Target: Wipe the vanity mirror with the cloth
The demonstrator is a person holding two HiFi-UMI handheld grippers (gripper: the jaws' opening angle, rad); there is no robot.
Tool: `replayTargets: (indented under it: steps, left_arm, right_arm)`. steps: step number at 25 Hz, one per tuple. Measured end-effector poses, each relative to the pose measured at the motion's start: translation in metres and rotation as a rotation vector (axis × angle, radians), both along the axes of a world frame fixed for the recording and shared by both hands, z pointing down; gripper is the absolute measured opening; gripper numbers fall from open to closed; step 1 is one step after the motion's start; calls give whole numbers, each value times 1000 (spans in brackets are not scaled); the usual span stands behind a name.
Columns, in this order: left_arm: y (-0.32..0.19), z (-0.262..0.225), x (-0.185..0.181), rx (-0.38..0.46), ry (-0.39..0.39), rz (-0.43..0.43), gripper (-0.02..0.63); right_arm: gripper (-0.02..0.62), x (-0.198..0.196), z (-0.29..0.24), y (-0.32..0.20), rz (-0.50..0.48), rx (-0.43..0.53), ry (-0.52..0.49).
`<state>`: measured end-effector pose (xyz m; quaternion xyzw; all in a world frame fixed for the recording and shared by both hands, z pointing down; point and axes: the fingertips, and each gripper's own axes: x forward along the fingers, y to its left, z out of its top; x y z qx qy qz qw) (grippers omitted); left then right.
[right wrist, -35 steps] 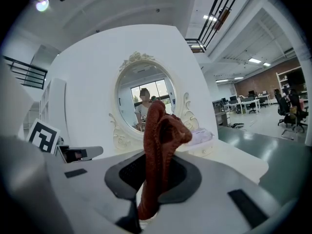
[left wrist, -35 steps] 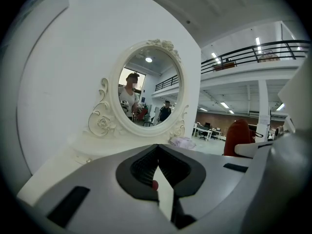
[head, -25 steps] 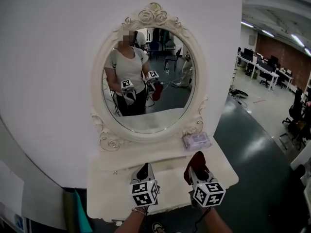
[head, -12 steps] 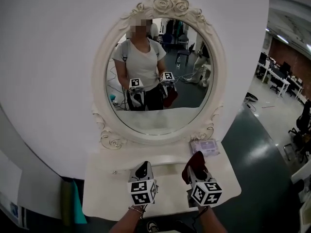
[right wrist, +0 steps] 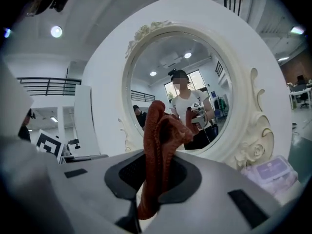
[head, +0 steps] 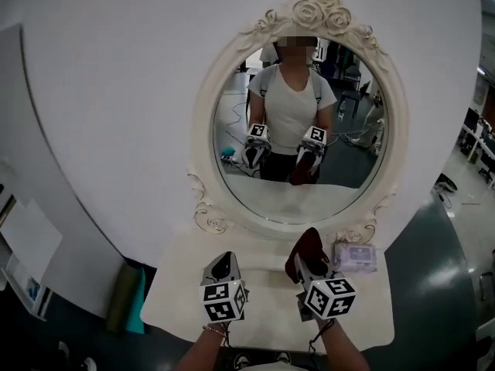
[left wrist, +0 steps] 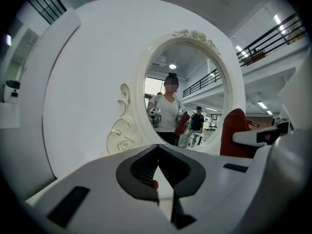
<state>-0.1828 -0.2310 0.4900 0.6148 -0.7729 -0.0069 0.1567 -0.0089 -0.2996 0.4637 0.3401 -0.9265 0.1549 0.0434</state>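
The oval vanity mirror (head: 305, 130) in its ornate white frame (head: 213, 219) stands on a white vanity table (head: 263, 300) against a white wall. It also fills the left gripper view, mirror (left wrist: 187, 91), and the right gripper view, mirror (right wrist: 178, 89). A dark red cloth (head: 307, 250) is pinched upright in my right gripper (head: 309, 267), its jaws shut on the cloth (right wrist: 158, 145), a little short of the glass. My left gripper (head: 224, 267) hovers beside it over the table; its jaws meet at the tips with nothing held, left gripper (left wrist: 157, 165).
A pale purple packet of wipes (head: 354, 255) lies on the table at the mirror's right foot, seen too as packet (right wrist: 273, 172). A green roll (head: 128, 296) leans below the table's left edge. An open office floor lies to the right.
The head view has swung left, so the mirror and table now sit further right in frame. Both grippers keep their places over the table, the cloth still held.
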Motion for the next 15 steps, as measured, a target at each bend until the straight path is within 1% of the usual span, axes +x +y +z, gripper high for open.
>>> replayTargets:
  steps: [3,6,10,12,15]
  left_arm:
    - [1,-5,-9,3,12,-34,11]
    - [1,-8,-13,-5,-4,-55,11]
    - [-8,-22,-19,2,-12,-66,11]
    - [-20,-39,-21,14,-23,-45,11]
    - [-38,-75,-24,51,-63,-12,11]
  right_arm:
    - [58,-9,-6,-11,-30,-7,-10]
    - [58,-16,-18,-24,-51,11,3]
    - [58,-25,-53,-41,-100,109,32]
    - [58,-27,-74,-50,-115,168,39]
    - [58,-31,-102,-63,-129,235,62]
